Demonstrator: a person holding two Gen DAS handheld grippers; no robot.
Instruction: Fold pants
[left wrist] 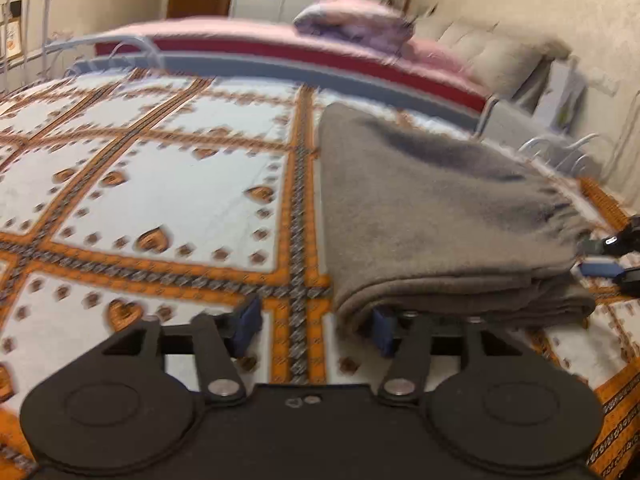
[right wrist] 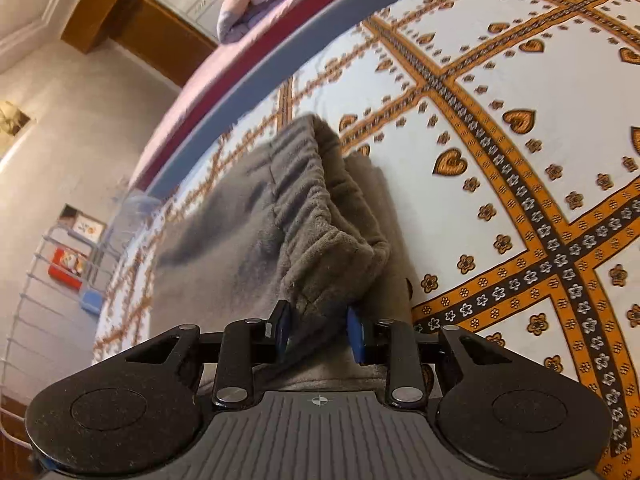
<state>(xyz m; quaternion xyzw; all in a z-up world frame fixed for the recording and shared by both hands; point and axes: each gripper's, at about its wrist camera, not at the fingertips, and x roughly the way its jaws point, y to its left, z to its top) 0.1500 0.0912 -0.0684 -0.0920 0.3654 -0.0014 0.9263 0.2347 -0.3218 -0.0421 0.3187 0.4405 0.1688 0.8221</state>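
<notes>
Counting: one pants [left wrist: 432,216] | one bedspread [left wrist: 168,184] | two grippers

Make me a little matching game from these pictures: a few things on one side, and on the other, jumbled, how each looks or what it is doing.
Things:
1. pants
2. bedspread
3. left tool
4. right tool

Descriptions:
A. open, gripping nothing
B. grey and folded
C. closed, pinching cloth
D. white with orange bands and hearts

Pairs: 1-B, 2-D, 3-A, 4-C
</notes>
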